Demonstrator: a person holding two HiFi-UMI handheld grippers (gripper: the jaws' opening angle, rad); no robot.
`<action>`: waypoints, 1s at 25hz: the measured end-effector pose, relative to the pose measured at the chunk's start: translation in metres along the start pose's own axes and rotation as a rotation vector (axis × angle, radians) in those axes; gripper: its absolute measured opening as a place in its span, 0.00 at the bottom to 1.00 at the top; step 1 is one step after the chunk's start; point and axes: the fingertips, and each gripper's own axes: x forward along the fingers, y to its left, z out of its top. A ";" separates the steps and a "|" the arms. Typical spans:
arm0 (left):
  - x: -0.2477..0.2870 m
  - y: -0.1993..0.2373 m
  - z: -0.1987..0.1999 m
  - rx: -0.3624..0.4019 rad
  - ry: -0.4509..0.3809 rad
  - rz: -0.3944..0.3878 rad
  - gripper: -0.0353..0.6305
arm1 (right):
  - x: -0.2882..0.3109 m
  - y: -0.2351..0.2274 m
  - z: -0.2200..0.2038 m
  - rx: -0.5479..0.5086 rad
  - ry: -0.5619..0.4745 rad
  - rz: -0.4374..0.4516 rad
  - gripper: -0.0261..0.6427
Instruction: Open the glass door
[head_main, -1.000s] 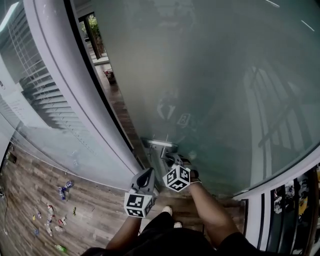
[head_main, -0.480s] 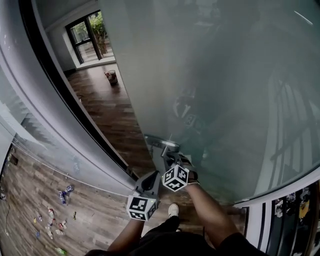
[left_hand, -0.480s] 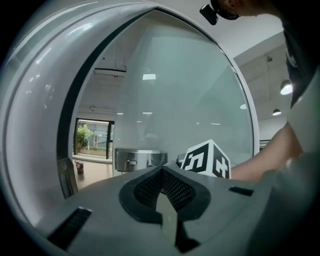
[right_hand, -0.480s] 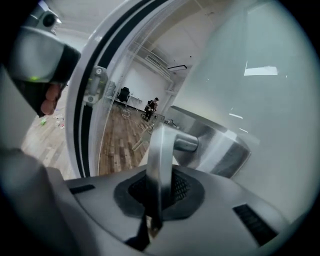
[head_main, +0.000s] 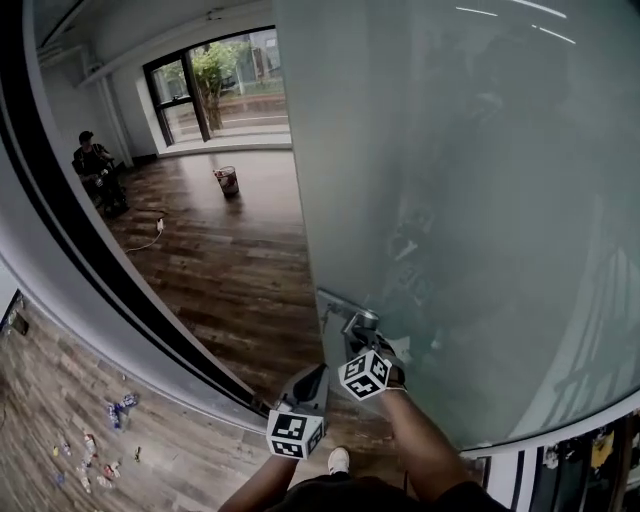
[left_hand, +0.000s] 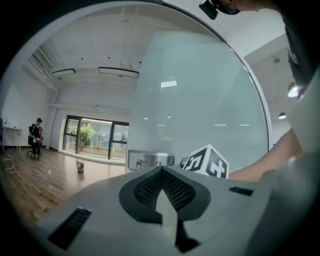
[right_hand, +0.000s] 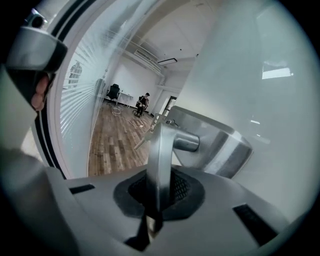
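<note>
The frosted glass door (head_main: 450, 200) stands swung open, with the room showing past its left edge. Its metal lever handle (head_main: 362, 322) sticks out of a steel lock plate (head_main: 335, 310) at that edge. My right gripper (head_main: 365, 345) is shut on the handle; in the right gripper view the lever (right_hand: 160, 145) runs down between the jaws of the right gripper (right_hand: 159, 187). My left gripper (head_main: 310, 385) hangs just left of it and lower, touching nothing. In the left gripper view the left gripper (left_hand: 162, 172) is shut and empty, facing the lock plate (left_hand: 150, 160).
A dark door frame (head_main: 90, 270) and a glass partition run along the left. Beyond the doorway lie a wood floor, a small bin (head_main: 228, 180), a cable (head_main: 150, 240) and a seated person (head_main: 95, 165) by tall windows. My shoe (head_main: 339, 460) is below.
The door has swung further open, so the narrow gap at its left edge is now a wide view of the room. Both grippers moved along with the handle; the right grip is unchanged.
</note>
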 end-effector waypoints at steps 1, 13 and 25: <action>0.006 0.003 0.001 -0.001 0.000 -0.006 0.05 | 0.007 -0.008 -0.002 0.010 0.010 0.006 0.06; 0.091 0.038 0.025 -0.013 -0.028 -0.008 0.05 | 0.087 -0.145 -0.042 0.141 0.156 -0.037 0.06; 0.179 0.061 0.018 -0.031 0.001 -0.008 0.05 | 0.140 -0.263 -0.089 0.241 0.216 -0.116 0.06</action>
